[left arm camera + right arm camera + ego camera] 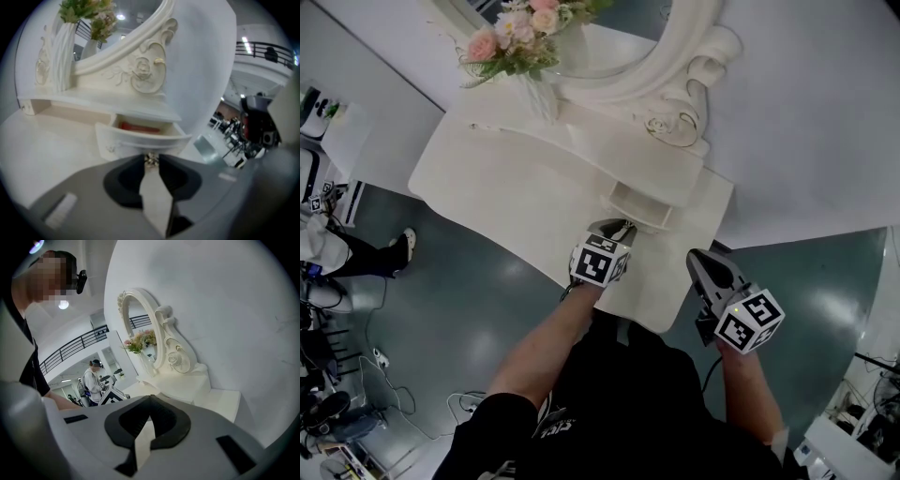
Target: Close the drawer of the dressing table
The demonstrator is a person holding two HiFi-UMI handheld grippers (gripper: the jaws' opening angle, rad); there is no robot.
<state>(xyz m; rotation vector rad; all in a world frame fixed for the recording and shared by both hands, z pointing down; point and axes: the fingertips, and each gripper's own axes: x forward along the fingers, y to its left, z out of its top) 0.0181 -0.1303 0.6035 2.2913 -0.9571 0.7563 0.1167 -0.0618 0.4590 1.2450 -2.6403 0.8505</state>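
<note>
The white dressing table [502, 183] has a small drawer [631, 201] under its mirror shelf, pulled out. In the left gripper view the drawer [140, 139] stands open with a red thing [139, 126] inside. My left gripper [622, 228] reaches the drawer's front, and its jaws [151, 162] are shut on the small metal knob [151, 159]. My right gripper [697, 257] hangs to the right, off the table's right corner and apart from the drawer. In its own view the right gripper [150, 398] has its tips together with nothing between them.
An ornate mirror frame [680, 89] rises behind the drawer, against a white wall. A vase of pink flowers [523, 42] stands at the table's back left. Another person [342, 251] and cables [384, 370] are on the grey floor at the left.
</note>
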